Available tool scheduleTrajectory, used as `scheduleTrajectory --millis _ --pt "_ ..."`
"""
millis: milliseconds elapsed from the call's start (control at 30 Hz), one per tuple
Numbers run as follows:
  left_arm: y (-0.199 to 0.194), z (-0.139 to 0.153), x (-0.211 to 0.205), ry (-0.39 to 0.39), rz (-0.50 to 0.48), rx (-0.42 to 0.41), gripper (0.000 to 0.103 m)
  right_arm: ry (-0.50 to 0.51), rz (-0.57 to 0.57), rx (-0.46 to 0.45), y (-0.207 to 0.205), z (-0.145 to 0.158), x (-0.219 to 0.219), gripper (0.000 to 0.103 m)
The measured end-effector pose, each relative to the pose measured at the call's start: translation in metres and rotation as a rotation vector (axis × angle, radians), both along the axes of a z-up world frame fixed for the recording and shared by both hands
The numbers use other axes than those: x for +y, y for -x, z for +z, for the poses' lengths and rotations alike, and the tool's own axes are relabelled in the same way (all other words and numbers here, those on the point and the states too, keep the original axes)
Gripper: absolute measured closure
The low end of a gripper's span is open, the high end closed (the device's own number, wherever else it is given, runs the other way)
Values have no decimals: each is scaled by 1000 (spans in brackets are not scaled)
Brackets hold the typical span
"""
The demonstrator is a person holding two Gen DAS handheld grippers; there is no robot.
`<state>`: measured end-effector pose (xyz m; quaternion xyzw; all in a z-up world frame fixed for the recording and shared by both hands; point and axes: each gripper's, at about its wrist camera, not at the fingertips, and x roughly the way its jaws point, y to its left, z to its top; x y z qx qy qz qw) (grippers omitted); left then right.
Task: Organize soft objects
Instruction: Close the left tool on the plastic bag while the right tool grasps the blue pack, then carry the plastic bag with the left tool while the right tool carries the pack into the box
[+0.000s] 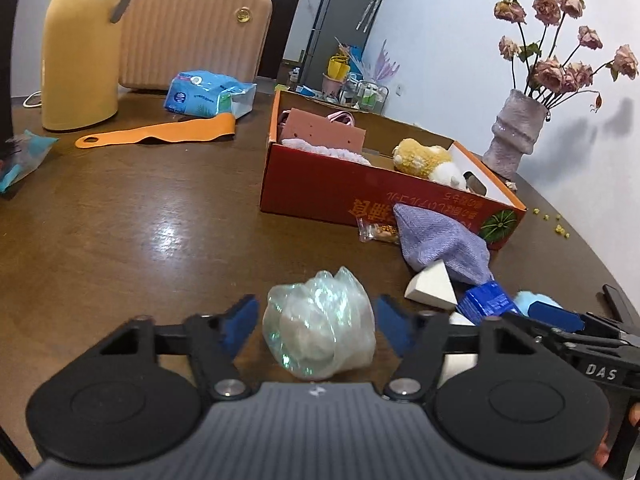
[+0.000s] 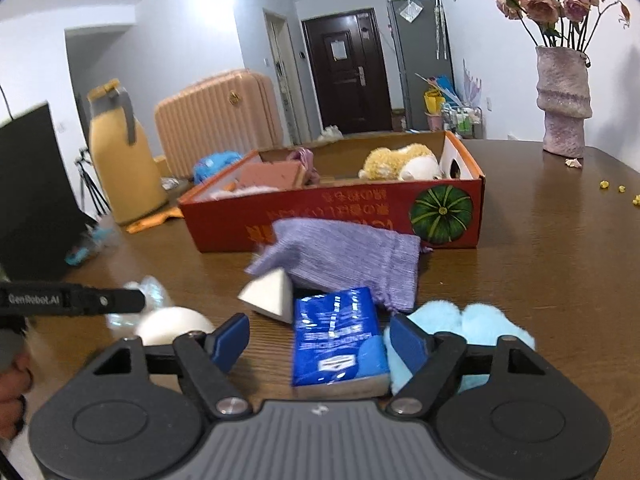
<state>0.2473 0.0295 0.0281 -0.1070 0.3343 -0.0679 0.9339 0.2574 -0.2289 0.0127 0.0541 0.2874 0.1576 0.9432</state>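
Observation:
My left gripper (image 1: 318, 320) is open, its blue pads on either side of a crumpled clear plastic bag (image 1: 320, 322) with something white inside, on the brown table (image 1: 132, 216). My right gripper (image 2: 320, 340) is open around a blue tissue pack (image 2: 338, 336). A fluffy light-blue item (image 2: 468, 324) lies against its right finger. A purple knit pouch (image 2: 344, 260), a white wedge sponge (image 2: 270, 294) and a white round sponge (image 2: 174, 322) lie nearby. The red cardboard box (image 2: 360, 216) holds a yellow plush toy (image 2: 396, 160) and pink items (image 1: 320, 130).
A yellow jug (image 1: 80, 52), a pink suitcase (image 1: 192, 28), a blue wipes pack (image 1: 208, 94) and an orange strip (image 1: 160, 134) stand at the far left. A vase of dried roses (image 2: 564, 104) stands at the far right. A snack packet (image 1: 378, 232) lies by the box.

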Motion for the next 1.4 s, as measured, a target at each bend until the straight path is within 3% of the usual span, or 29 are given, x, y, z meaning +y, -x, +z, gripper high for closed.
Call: scheduleTrajectory --millis 100,267,367,500,633,1067,1400 --pt "-6 -4 -1 7 -21 1 49 45 -7 2 -7 -4 3 28" --pt "-15 -12 -1 16 -35 33 49 57 1 18 -14 -8 4 28" --pt "-16 -15 -1 12 -39 40 54 59 8 21 -15 -8 4 28" --pt "-14 -12 -2 7 -44 34 57 80 28 33 -16 -10 7 45" --pt "-10 -8 -3 -2 -48 26 58 74 26 35 -14 -10 5 52" --pt "1 14 -10 -19 -53 -22 58 41 42 -1 3 6 -4 54" --pt "-24 47 -25 -47 -92 -88 58 6 52 -72 -15 38 -13 54"
